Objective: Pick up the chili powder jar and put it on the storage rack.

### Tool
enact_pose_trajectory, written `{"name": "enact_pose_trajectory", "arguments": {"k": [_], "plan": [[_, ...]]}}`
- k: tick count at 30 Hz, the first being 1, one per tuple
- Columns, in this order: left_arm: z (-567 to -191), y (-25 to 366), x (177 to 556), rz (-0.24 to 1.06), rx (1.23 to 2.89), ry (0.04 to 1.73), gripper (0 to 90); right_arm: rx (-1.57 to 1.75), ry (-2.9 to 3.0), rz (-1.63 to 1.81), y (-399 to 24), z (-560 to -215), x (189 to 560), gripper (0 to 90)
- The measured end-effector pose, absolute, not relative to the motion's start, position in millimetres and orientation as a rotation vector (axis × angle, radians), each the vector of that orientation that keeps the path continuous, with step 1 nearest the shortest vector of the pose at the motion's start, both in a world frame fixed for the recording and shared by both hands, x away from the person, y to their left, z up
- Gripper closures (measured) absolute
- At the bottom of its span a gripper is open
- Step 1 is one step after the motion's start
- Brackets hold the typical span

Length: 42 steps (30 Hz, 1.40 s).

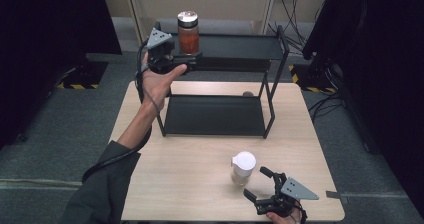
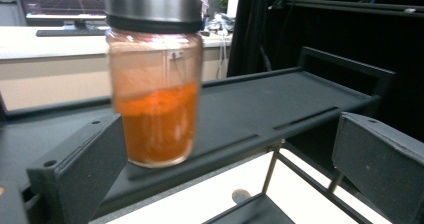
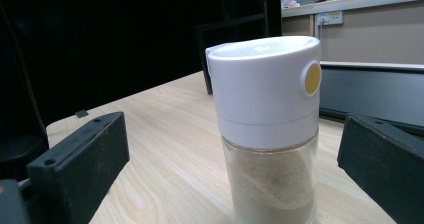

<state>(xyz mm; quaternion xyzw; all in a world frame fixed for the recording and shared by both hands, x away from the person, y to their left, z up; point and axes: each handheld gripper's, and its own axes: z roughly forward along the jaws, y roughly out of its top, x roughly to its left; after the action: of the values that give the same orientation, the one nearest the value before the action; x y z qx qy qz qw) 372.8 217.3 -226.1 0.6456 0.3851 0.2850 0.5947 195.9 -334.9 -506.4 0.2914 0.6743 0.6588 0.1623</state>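
Black two-tier metal rack [image 1: 270, 91] stands at the far half of the light wooden table [image 1: 190, 184]. Glass jar of orange powder [image 1: 188, 32], silver lid, sits upright on the rack's top shelf [image 1: 240, 46], near its left end. Left gripper [image 1: 187, 61] is raised to that shelf; in the left gripper view its jaws stand wide apart, the jar [image 2: 155, 79] between them and slightly beyond, touching neither. White-capped glass shaker [image 1: 243, 167] of pale powder stands upright on the table near the front edge. Right gripper [image 1: 258, 183] sits low just beside it, jaws spread wide; in the right gripper view the shaker [image 3: 267, 129] stands between the jaws, no contact, with a yellow button [image 3: 313, 78] on its cap.
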Motion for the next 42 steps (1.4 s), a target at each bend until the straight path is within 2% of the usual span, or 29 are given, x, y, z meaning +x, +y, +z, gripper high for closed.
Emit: {"name": "enact_pose_trajectory", "arguments": {"k": [42], "plan": [[-316.0, 237.9, 310.6, 0.488, 1.488, 0.704, 1.1, 0.836, 1.922, 1.882, -334.8, -506.8, 195.9, 0.3]]}}
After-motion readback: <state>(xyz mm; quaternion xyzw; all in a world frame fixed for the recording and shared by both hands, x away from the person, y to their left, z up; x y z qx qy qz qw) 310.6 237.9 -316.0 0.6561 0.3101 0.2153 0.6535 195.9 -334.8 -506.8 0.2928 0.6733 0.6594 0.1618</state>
